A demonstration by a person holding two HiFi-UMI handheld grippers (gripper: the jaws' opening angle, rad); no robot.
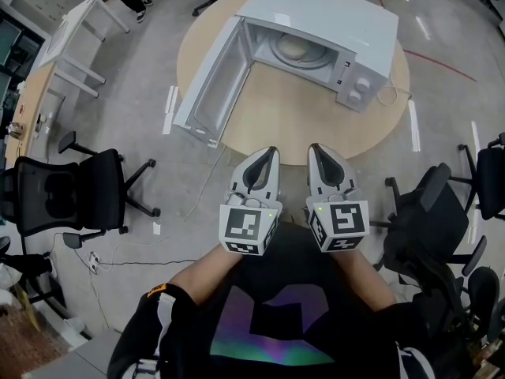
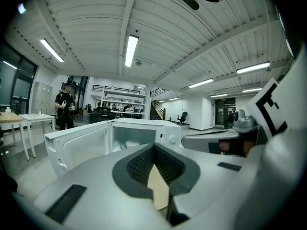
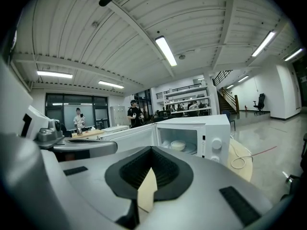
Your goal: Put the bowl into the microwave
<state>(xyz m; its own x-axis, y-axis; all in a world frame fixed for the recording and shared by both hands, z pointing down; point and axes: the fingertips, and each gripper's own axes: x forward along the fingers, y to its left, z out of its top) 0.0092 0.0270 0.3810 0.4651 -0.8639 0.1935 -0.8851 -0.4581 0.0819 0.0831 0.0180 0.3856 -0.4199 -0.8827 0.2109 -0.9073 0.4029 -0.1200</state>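
Forearms (image 1: 207,271): both stretched forward from the body, side by side. Left gripper (image 1: 272,151) and right gripper (image 1: 313,148): parallel, jaws pressed together on nothing, tips at the near edge of the round tabletop (image 1: 292,129), aimed at the microwave (image 1: 331,14). Bowl (image 1: 293,48): inside the microwave on its turntable, door (image 1: 209,85) swung wide open.

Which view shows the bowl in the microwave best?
The right gripper view: the bowl sits whole inside the open microwave, seen side-on. The left gripper view shows it smaller and dimmer. The head view shows only its top, from above.
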